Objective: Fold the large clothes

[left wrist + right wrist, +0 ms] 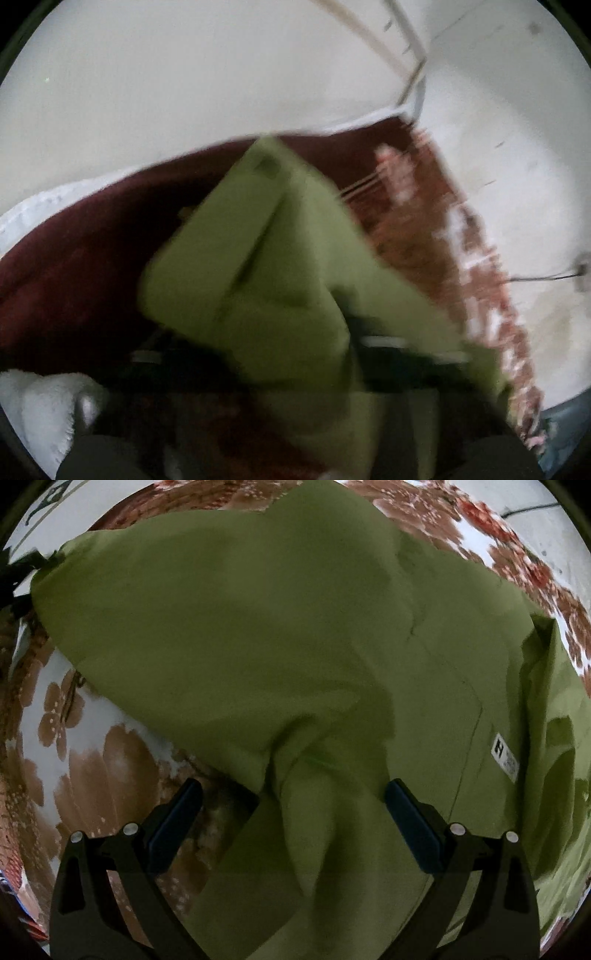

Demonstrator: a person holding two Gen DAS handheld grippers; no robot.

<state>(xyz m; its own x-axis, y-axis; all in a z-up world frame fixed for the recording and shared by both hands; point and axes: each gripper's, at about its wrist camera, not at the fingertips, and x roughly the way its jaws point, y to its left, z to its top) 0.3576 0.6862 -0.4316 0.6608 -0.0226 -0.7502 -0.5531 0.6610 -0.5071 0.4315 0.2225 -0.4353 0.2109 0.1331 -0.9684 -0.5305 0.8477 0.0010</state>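
Observation:
A large olive-green garment (258,627) lies over a floral brown-and-white bedspread (110,753). In the right wrist view my right gripper (293,794) is open, its two dark fingers (177,812) spread wide, with a raised fold of the green cloth between them. A small white label (505,755) shows on the cloth at right. In the left wrist view the picture is motion-blurred: the green garment (266,251) hangs lifted in front of the camera and covers my left gripper (314,354), whose fingers I cannot make out.
A dark maroon surface (92,258) and the floral bedspread edge (461,240) lie below pale walls (184,74). A white fluffy object (40,402) sits at lower left. A cable (543,277) runs along the right wall.

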